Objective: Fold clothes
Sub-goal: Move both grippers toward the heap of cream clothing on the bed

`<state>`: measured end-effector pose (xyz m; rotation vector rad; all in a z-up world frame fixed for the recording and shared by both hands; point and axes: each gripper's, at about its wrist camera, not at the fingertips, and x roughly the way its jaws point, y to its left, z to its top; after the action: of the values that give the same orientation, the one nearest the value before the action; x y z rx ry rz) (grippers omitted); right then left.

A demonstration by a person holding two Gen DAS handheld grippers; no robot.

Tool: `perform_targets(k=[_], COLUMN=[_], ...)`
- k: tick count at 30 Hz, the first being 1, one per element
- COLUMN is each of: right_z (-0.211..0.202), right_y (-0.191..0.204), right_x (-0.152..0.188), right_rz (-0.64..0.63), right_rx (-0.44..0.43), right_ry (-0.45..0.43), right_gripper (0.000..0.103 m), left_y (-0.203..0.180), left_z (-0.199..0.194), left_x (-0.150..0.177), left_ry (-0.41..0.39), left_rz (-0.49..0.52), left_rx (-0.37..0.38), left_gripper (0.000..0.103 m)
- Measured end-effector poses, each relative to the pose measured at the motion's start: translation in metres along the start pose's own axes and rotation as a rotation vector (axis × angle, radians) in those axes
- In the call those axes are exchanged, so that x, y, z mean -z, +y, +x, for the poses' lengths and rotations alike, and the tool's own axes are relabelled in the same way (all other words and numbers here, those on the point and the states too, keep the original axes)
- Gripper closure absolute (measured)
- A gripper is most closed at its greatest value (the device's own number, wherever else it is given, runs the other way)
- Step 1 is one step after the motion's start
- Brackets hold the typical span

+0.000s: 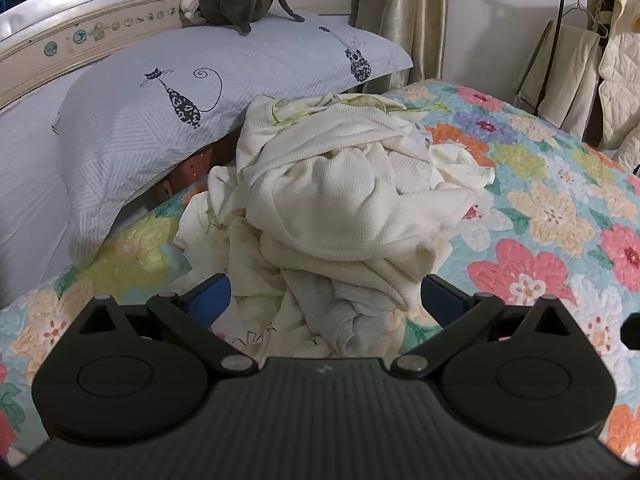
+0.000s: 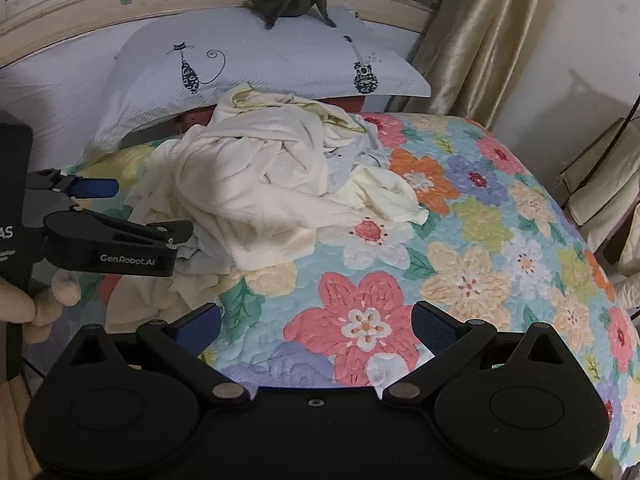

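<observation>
A rumpled pile of cream clothes [image 1: 340, 200] lies on the floral quilt [image 2: 480, 240], its far edge against the cat-print pillow [image 1: 160, 112]. Right of the pile the quilt lies bare. The left gripper [image 1: 326, 300] hovers at the pile's near edge, jaws apart; the right gripper [image 2: 316, 328], also spread, hangs over bare quilt beside it.

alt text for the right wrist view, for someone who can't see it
A heap of cream clothes lies unfolded on a floral quilt below a cat-print pillow. The open right tool hovers over bare quilt; the left tool reaches in, open.
</observation>
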<state>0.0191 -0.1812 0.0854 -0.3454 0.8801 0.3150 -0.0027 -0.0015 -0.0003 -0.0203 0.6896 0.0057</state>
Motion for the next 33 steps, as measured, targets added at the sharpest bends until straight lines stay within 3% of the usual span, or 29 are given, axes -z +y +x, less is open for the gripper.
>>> perform_targets(k=[3, 17, 25, 33], right_z=[0.001, 0.015, 0.017, 0.019], right_y=[-0.001, -0.012, -0.017, -0.018], right_x=[0.003, 0.014, 0.017, 0.020], right_rz=[0.006, 0.025, 0.029, 0.029], right_rx=[-0.003, -0.004, -0.004, 0.012], right_ry=[0.010, 0.061, 0.090, 0.109], right_gripper=[0.000, 0.000, 0.000, 0.000], left_y=[0.004, -0.006, -0.005, -0.004], left_z=[0.008, 0.017, 0.019, 0.021], left_x=[0.001, 0.004, 0.004, 0.003], left_ry=[0.051, 0.112, 0.168, 0.163], left_rz=[-0.003, 0.039, 0.028, 0.022], left_rx=[0.031, 0.039, 0.111, 0.127], left_gripper=[0.000, 0.000, 0.000, 0.000])
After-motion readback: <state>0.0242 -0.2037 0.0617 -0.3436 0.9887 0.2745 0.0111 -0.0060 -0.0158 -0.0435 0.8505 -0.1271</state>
